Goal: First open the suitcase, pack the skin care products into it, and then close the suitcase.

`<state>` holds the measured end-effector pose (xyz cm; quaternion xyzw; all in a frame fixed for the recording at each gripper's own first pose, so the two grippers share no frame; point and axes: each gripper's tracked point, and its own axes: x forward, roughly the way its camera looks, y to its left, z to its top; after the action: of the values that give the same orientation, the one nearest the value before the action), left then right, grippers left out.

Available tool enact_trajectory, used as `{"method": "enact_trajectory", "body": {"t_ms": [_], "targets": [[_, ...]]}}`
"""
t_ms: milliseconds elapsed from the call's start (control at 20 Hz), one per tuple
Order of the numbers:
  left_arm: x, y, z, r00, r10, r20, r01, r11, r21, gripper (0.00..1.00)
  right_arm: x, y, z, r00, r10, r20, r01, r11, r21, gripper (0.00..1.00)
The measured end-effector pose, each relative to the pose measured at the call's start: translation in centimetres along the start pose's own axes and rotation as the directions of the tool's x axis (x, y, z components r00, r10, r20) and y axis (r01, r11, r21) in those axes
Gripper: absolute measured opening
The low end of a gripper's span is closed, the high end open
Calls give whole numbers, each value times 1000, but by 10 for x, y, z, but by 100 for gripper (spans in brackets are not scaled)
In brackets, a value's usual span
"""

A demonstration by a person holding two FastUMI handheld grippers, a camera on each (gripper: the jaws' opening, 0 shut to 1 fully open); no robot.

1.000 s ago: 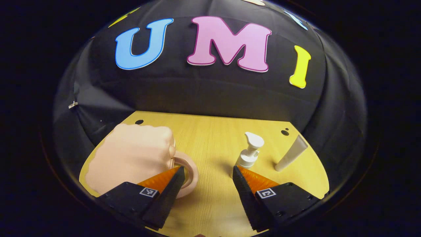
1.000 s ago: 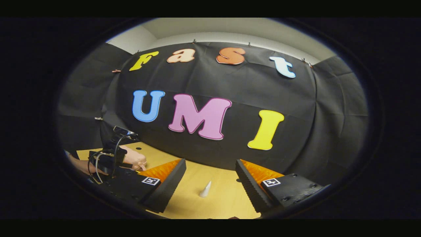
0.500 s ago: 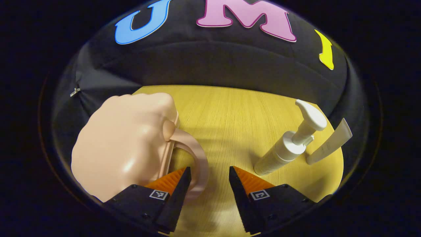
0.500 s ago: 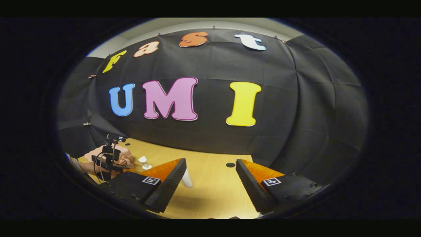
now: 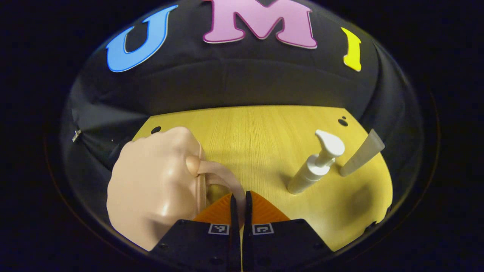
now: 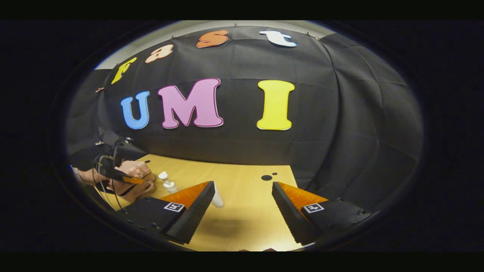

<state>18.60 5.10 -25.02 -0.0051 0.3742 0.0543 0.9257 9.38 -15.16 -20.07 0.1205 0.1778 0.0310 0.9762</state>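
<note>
— What have you got in the left gripper view?

— My left gripper [image 5: 239, 202] has its fingers brought together on the looped handle [image 5: 227, 180] of the pink suitcase [image 5: 155, 185]. The handle runs down between the two fingers, which look pressed onto it from both sides. The suitcase sits at the left of the wooden table [image 5: 264, 136], lid down. Over to the right stand two skin care products: a white pump bottle [image 5: 315, 164] and, just beside it, a pale tube [image 5: 361, 153]. They lean in this lens, and I can't tell whether the two touch.

— And the right gripper view?

— My right gripper [image 6: 242, 196] is wide open and holds nothing; it hangs above the table near the edge on my side. The tube [image 6: 217, 199] peeks out past the left finger, partly hidden behind it. Farther left I see the pump bottle [image 6: 168, 183], then the suitcase [image 6: 130, 181] with the left gripper [image 6: 113, 173] on it, cables trailing, and the person's hand [image 6: 89, 176] holding that gripper. Two dark holes [image 6: 267, 177] mark the table near the black cloth wall [image 6: 340, 132].
</note>
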Motion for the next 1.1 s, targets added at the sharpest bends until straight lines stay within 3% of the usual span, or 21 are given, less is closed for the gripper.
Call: {"method": "enact_trajectory", "body": {"t_ms": [250,450,600,650,750,850,1000,1100], "targets": [[-85,64,70,993,-38,114,49,995,-90,7,14,33,14,1000,24,17,-23,1000,-9,97],[-127,156,93,984,-20,176,40,993,-108,7,23,66,29,999,11,33,-11,1000,6,97],[-150,235,93,976,64,206,-44,994,-101,7,25,97,42,999,4,53,-4,1000,7,92],[-154,264,93,971,103,215,-84,992,-95,7,27,108,45,998,3,57,-2,1000,-1,97],[-151,322,85,962,186,200,-174,982,-76,7,30,129,48,999,1,53,0,1000,-25,97],[-138,385,72,948,268,170,-264,963,-47,3,33,147,48,999,-3,41,5,1000,-30,97],[-109,481,37,919,386,82,-388,922,4,7,38,164,38,999,-35,-3,35,999,10,97],[-75,525,14,924,380,48,-379,925,-22,7,41,167,24,995,-81,-53,82,997,13,97]]}}
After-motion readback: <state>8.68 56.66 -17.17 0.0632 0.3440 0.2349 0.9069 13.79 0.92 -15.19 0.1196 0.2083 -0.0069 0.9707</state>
